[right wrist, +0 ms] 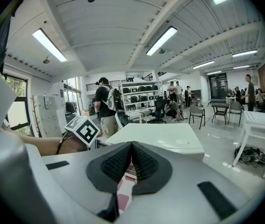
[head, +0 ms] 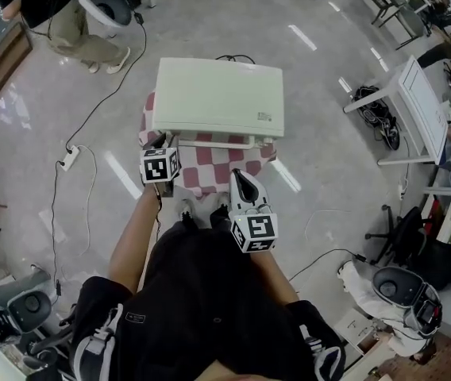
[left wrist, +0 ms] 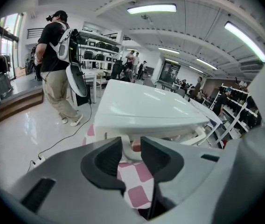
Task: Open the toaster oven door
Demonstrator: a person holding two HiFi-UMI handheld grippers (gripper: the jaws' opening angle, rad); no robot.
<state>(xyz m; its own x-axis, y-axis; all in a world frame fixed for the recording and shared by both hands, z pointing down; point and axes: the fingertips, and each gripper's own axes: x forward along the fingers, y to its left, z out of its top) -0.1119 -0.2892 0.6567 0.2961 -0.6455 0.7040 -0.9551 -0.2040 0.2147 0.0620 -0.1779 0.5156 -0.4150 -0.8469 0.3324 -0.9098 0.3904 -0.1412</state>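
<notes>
Bright ceiling strip lights [left wrist: 151, 8] streak the floor [head: 301, 36]; fisheye edges dark.
</notes>
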